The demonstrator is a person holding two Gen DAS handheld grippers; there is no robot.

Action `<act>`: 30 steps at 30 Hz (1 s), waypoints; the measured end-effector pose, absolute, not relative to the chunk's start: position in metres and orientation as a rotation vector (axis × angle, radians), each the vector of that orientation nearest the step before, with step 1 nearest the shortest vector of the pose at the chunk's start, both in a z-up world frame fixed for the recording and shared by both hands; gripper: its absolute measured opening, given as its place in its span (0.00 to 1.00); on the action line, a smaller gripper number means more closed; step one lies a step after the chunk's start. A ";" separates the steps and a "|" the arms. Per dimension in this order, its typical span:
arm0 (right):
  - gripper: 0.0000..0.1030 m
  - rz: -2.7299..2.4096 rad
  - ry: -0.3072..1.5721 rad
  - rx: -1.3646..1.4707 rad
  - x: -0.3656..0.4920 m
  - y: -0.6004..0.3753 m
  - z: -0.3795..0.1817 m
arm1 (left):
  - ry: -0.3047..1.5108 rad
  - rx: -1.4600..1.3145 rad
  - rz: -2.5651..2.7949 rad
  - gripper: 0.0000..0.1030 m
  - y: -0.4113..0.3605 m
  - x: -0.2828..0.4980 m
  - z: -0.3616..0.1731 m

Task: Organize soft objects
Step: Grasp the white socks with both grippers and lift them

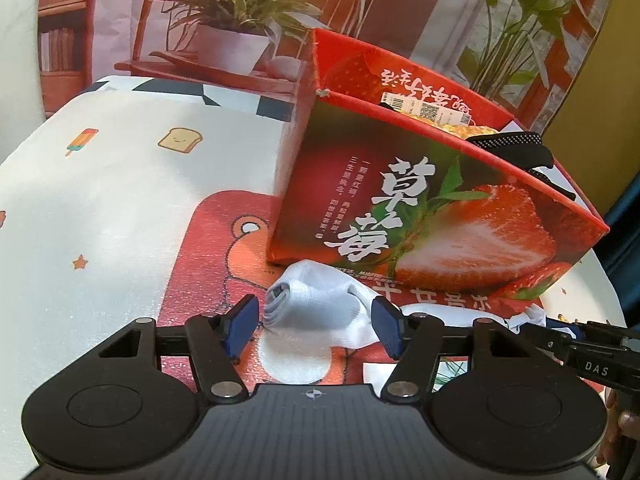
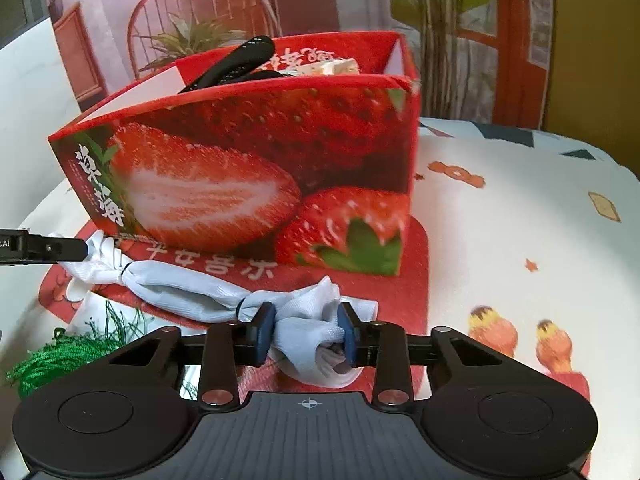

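A white sock (image 2: 188,292), long and twisted, lies on the red mat (image 2: 404,300) just in front of the strawberry box (image 2: 256,160). The right gripper (image 2: 306,334) pinches the sock's bunched end, its pads pressed into the cloth. The left gripper (image 1: 314,326) straddles the sock's other end, jaws partly open; the right pad seems to touch it, the left stands clear. Black cloth (image 2: 240,60) sticks out of the box.

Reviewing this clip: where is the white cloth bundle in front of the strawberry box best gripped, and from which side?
Grip the white cloth bundle by its loose bunched ends beyond each dark tie, coming from the near side, away from the strawberry box. It lies lengthwise along the box front, so probably one gripper per end.
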State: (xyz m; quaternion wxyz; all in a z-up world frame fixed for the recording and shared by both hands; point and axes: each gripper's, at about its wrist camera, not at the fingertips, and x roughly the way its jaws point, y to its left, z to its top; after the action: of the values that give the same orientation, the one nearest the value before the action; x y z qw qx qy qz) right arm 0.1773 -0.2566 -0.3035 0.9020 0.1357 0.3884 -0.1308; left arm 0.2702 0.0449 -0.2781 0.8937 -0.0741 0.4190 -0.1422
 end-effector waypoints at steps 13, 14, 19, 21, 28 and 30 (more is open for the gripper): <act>0.25 -0.262 0.797 0.285 0.180 -0.256 -0.304 | 0.874 -0.170 -0.279 0.59 0.049 0.272 -0.280; 0.25 -0.261 0.796 0.286 0.180 -0.256 -0.303 | 0.874 -0.169 -0.278 0.59 0.049 0.271 -0.280; 0.25 -0.263 0.789 0.303 0.177 -0.256 -0.304 | 0.875 -0.174 -0.287 0.59 0.050 0.271 -0.280; 0.25 -0.263 0.787 0.306 0.177 -0.257 -0.304 | 0.875 -0.178 -0.296 0.59 0.049 0.271 -0.281; 0.25 -0.266 0.785 0.311 0.177 -0.259 -0.304 | 0.880 -0.175 -0.308 0.57 0.046 0.274 -0.284; 0.25 -0.266 0.784 0.315 0.176 -0.259 -0.305 | 0.877 -0.167 -0.299 0.38 0.046 0.274 -0.284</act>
State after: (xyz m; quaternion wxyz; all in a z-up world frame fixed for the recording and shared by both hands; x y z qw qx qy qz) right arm 0.1760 -0.2591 -0.3046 0.9035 0.1524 0.3793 -0.1289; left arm 0.2740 0.0462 -0.2839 0.8912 -0.0806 0.4224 -0.1443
